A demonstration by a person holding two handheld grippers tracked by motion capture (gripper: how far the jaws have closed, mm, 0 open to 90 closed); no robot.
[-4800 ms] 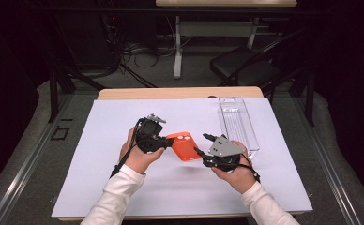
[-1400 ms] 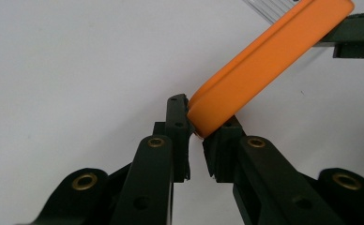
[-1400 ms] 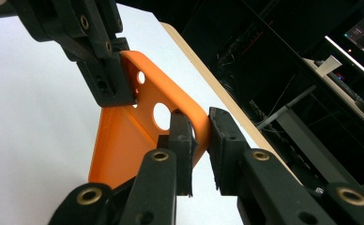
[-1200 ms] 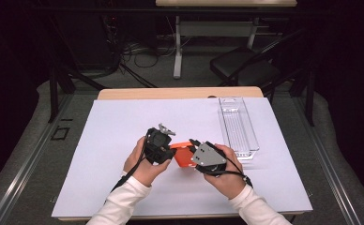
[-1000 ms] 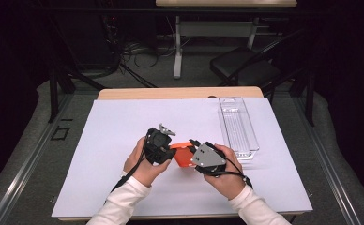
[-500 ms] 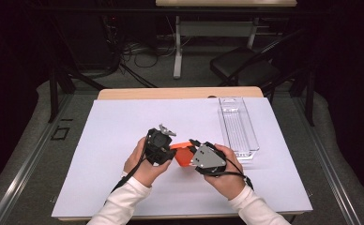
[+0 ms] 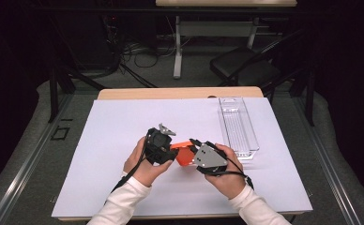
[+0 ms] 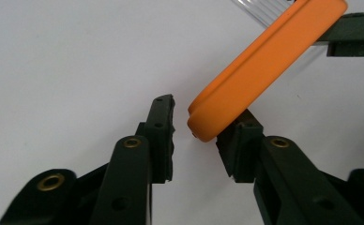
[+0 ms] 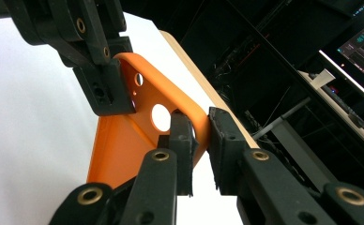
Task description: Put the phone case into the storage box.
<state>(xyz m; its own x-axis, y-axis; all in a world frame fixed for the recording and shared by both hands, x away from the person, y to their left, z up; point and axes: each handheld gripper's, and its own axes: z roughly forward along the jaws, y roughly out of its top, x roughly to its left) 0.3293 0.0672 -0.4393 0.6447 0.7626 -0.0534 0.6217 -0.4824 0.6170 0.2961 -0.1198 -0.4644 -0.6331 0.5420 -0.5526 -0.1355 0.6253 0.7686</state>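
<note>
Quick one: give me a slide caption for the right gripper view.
Right tool clamps the rim of the orange plastic phone case while the left tool sits at its far corner.

Phone case [image 7: 185, 153] sits mid-desk [image 7: 124, 93] between both claws — left claw [image 7: 170, 149] at 9 o'clock, right claw [image 7: 193, 149] at 3; tray [image 7: 237, 126] at 2 o'clock.
</note>
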